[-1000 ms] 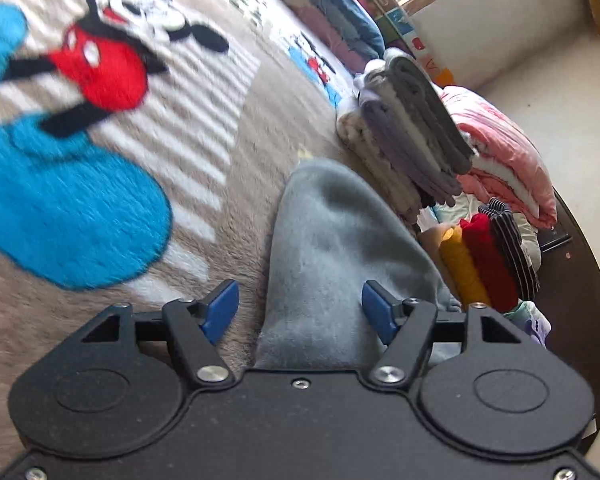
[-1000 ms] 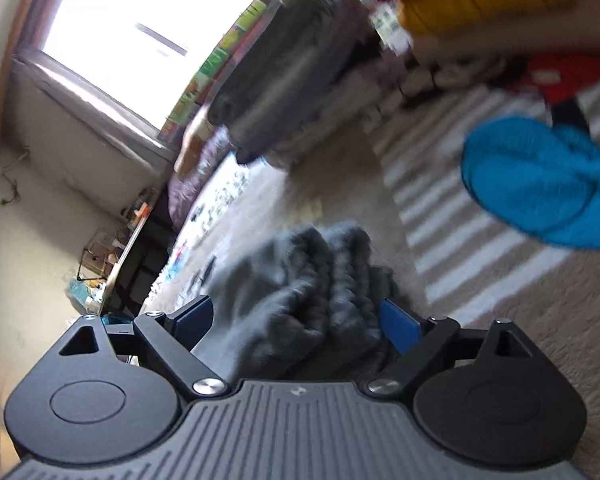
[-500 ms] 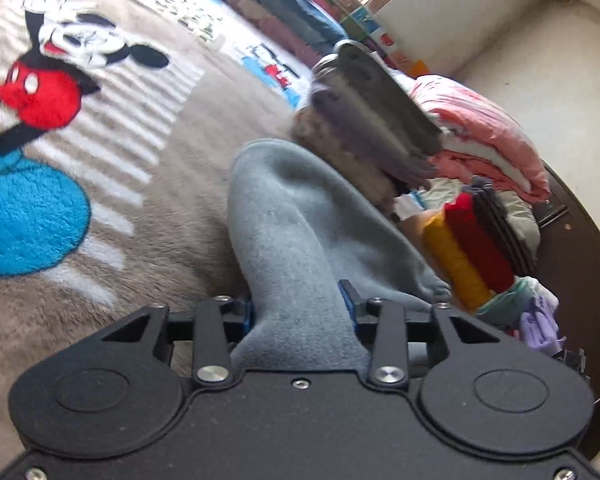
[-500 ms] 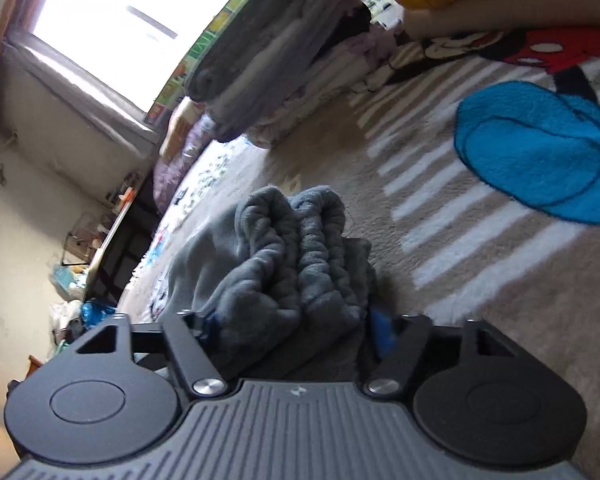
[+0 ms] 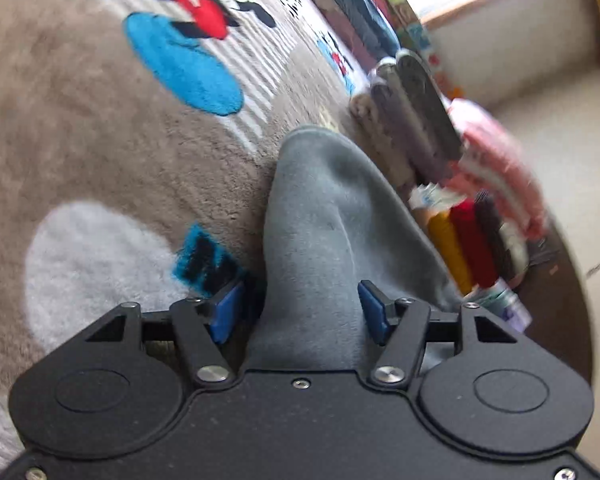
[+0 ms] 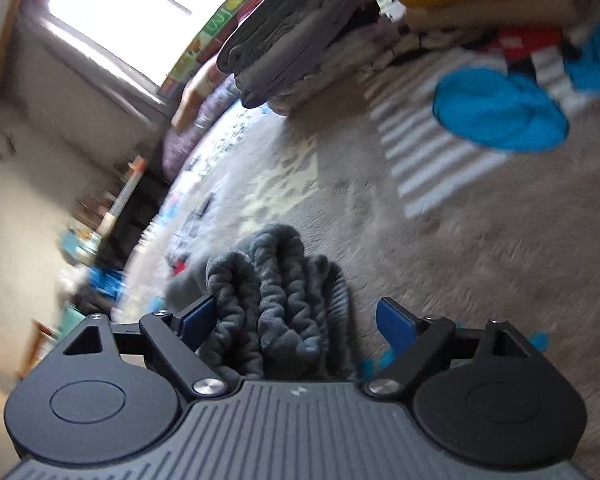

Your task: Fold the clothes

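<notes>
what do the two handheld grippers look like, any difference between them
Both are black, with two round discs, angled linkage arms with silver pivot screws, and blue finger pads. The left gripper has a smooth matte deck; the right gripper has a grey ribbed one.

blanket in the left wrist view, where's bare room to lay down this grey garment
Free: the tan blanket left of the grey garment, between the blue patch and the white patch. Crowded: right of the garment, against the grey folded stack, pink pile and rolled clothes.

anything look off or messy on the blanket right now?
Grey garment lies bunched in ridges between the right gripper's opening jaws, not flat. Its other end lies smoother between the left gripper's opening jaws. Nothing spilled or damaged.
</notes>
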`<state>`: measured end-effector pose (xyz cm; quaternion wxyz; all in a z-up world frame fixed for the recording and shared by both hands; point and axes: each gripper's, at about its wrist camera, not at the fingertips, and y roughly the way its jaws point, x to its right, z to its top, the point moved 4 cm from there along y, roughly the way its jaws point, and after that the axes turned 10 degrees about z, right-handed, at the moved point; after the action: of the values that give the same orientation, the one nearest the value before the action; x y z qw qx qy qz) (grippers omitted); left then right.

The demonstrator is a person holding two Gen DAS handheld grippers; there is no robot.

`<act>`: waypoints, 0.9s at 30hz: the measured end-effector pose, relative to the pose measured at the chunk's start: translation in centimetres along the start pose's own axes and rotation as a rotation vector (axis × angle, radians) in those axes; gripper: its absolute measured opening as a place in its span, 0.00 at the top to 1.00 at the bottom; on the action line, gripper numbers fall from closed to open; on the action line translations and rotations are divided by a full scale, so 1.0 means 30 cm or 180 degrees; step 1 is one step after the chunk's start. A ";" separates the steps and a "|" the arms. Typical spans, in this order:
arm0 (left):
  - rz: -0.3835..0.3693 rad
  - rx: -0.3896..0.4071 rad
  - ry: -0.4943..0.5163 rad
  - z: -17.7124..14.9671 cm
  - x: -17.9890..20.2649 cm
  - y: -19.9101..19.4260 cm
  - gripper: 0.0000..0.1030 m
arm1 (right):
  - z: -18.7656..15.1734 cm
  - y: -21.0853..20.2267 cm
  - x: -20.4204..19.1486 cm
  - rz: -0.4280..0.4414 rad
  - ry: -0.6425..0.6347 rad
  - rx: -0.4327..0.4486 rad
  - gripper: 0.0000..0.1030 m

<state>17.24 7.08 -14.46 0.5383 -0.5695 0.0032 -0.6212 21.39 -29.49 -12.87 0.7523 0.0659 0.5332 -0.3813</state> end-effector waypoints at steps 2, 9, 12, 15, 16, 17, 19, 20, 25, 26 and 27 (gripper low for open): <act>-0.0087 0.0002 -0.0035 0.012 -0.007 0.021 0.41 | -0.011 0.017 0.011 0.0022 0.0022 -0.0066 0.14; -0.0136 0.0092 0.0130 0.012 0.046 0.105 0.64 | -0.045 0.095 0.019 0.0275 0.0046 -0.0088 0.37; -0.0241 0.0141 0.0003 0.006 0.047 0.066 0.69 | -0.040 0.111 -0.017 0.0313 -0.0003 -0.0103 0.43; -0.0332 0.0207 -0.0135 0.030 0.049 0.011 0.70 | -0.022 0.102 -0.064 0.0484 0.0073 -0.0048 0.45; -0.0349 0.0261 -0.0208 0.045 0.037 -0.018 0.70 | -0.019 0.118 -0.097 0.0531 0.0043 -0.0082 0.45; -0.0367 0.0316 -0.0282 0.059 0.025 -0.047 0.70 | -0.016 0.138 -0.133 0.0584 0.0015 -0.0122 0.45; -0.0373 0.0497 -0.0427 0.104 -0.014 -0.129 0.70 | -0.013 0.186 -0.208 0.0686 -0.0046 -0.0204 0.45; -0.0375 0.0588 -0.0499 0.127 -0.034 -0.170 0.70 | -0.012 0.224 -0.249 0.0745 -0.0071 -0.0250 0.46; -0.0293 0.1221 -0.0851 0.245 -0.205 -0.443 0.70 | -0.062 0.493 -0.471 0.1135 -0.0130 -0.0646 0.46; -0.0252 0.1354 -0.0938 0.262 -0.249 -0.499 0.70 | -0.087 0.561 -0.520 0.1199 -0.0147 -0.0756 0.46; -0.0227 0.1487 -0.1045 0.281 -0.296 -0.553 0.70 | -0.112 0.631 -0.570 0.1260 -0.0165 -0.0870 0.46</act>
<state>10.17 25.15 -7.50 0.6261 -0.5228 -0.2472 -0.5231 28.64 -5.91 -5.54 0.8277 0.0569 0.5370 -0.1523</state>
